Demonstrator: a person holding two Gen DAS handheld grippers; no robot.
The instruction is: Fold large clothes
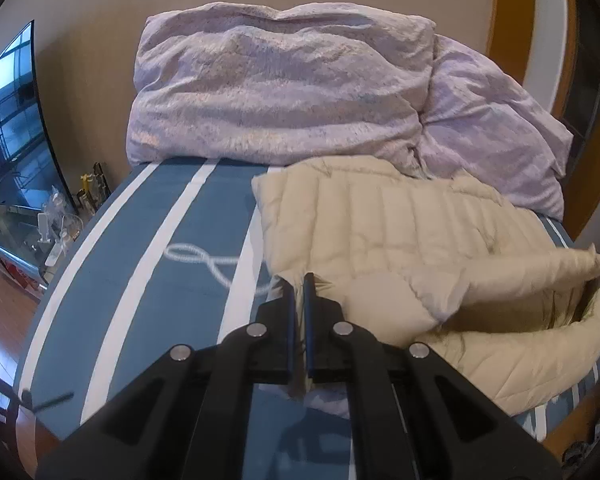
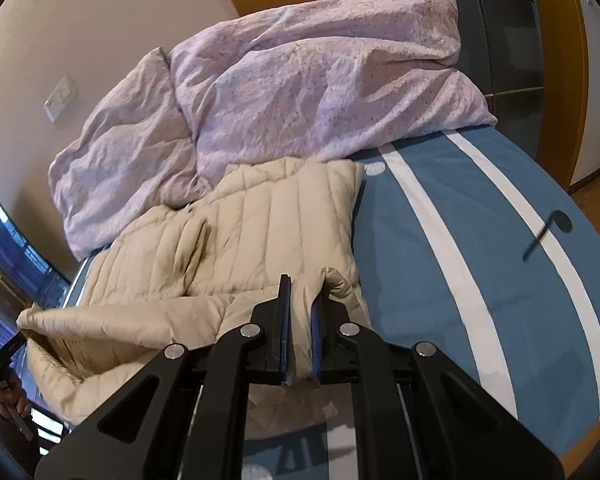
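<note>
Jacket, cream and quilted, lies on the blue striped bed, its far edge against the lilac duvet. Left gripper pinches a thin fold at the jacket's near edge. Right gripper clamps a puffy fold on its own side. One sleeve drapes across the front.

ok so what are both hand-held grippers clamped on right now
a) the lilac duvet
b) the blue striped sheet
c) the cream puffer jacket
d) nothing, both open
c: cream quilted fabric of the puffer jacket sits pinched between the fingers of the left hand-held gripper and the right hand-held gripper.
</note>
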